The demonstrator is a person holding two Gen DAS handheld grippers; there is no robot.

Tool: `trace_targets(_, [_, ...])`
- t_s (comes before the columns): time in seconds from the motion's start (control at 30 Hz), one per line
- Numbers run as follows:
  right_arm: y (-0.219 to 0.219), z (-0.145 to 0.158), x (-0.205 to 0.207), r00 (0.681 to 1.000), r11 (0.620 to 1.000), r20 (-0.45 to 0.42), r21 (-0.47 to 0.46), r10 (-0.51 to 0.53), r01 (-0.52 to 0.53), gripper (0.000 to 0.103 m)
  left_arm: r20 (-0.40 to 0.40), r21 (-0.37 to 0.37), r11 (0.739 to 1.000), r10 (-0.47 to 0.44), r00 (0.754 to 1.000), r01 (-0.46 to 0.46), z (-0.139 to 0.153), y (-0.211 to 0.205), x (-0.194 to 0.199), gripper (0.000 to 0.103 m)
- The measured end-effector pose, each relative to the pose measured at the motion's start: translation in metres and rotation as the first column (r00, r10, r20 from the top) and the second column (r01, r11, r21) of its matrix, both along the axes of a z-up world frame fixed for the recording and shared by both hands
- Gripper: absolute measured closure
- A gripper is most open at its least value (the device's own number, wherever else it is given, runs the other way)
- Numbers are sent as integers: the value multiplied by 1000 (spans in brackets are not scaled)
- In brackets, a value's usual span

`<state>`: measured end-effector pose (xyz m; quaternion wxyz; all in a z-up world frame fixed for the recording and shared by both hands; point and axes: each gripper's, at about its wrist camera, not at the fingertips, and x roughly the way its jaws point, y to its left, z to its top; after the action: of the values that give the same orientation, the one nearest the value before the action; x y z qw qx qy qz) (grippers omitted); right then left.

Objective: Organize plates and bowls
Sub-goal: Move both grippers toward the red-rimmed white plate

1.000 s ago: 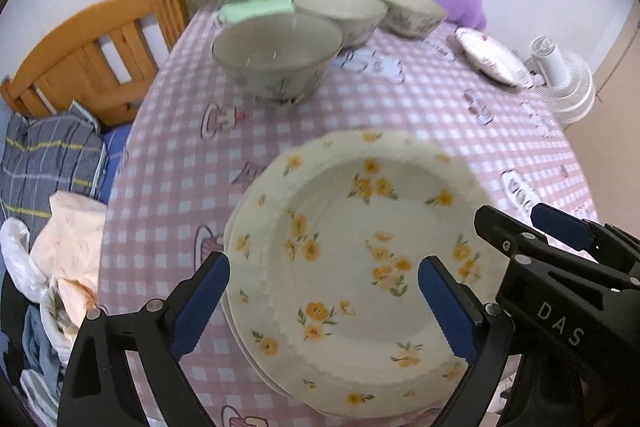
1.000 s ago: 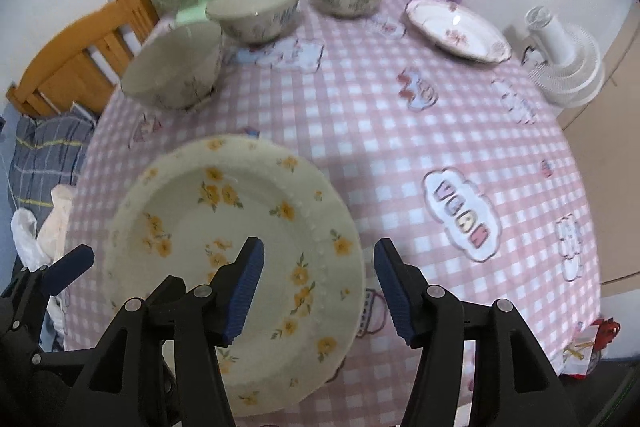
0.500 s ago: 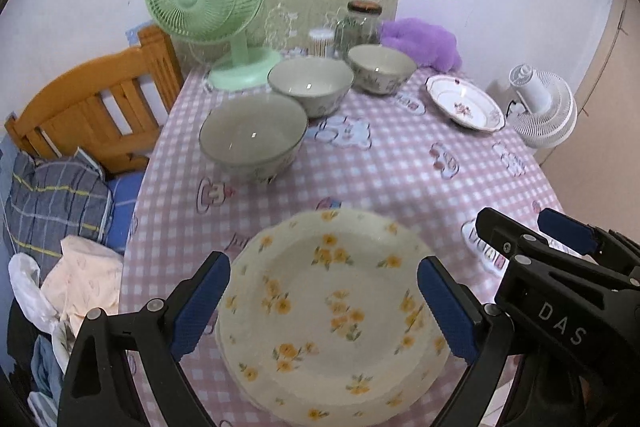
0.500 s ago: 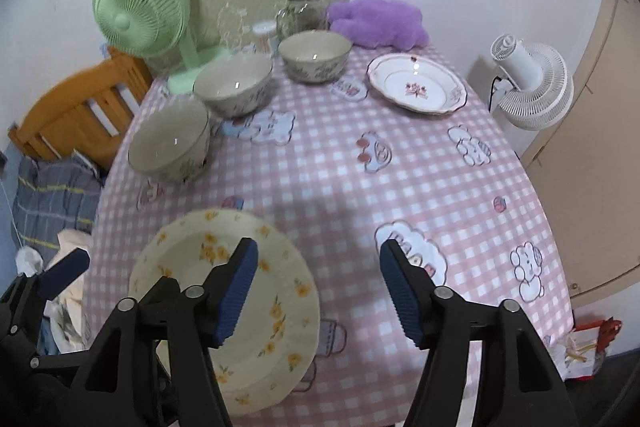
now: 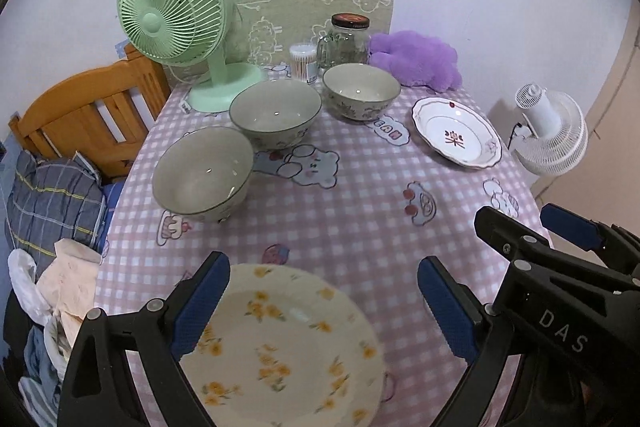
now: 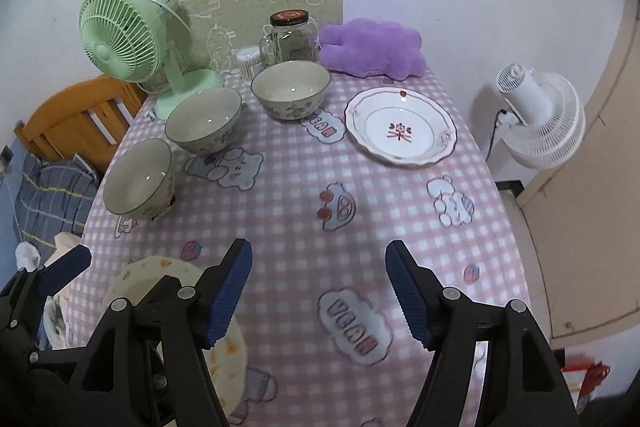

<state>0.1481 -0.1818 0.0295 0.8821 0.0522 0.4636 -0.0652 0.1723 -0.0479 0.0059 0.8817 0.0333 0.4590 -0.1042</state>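
A cream plate with yellow flowers lies at the near edge of the table, below my open, empty left gripper; it also shows in the right wrist view. My right gripper is open and empty above the tablecloth. Three grey-green bowls stand apart in a row: near left, middle, far. A white plate with a red motif lies at the far right.
A green fan, a glass jar, a cotton swab tub and a purple plush stand along the back. A wooden chair and clothes are at the left. A white fan is off the right edge.
Both grippers have pulled back and risen away from the flowered plate, which stays on the table. More of the table has come into view.
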Motion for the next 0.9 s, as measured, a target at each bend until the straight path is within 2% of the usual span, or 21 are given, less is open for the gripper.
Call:
trace_targets(0.17, [-27, 0, 18, 999, 999, 10, 8, 51, -51, 31, 14, 27, 999, 36, 999, -37, 0, -31, 13, 7])
trace_targets(0.57, [-100, 1, 59, 994, 996, 70, 8, 84, -85, 31, 92, 52, 991, 118, 989, -123, 1, -104, 50, 7])
trace_targets(0.9, [-153, -13, 105, 995, 996, 65, 28, 77, -79, 31, 83, 86, 988, 121, 989, -129, -10, -165, 98, 12])
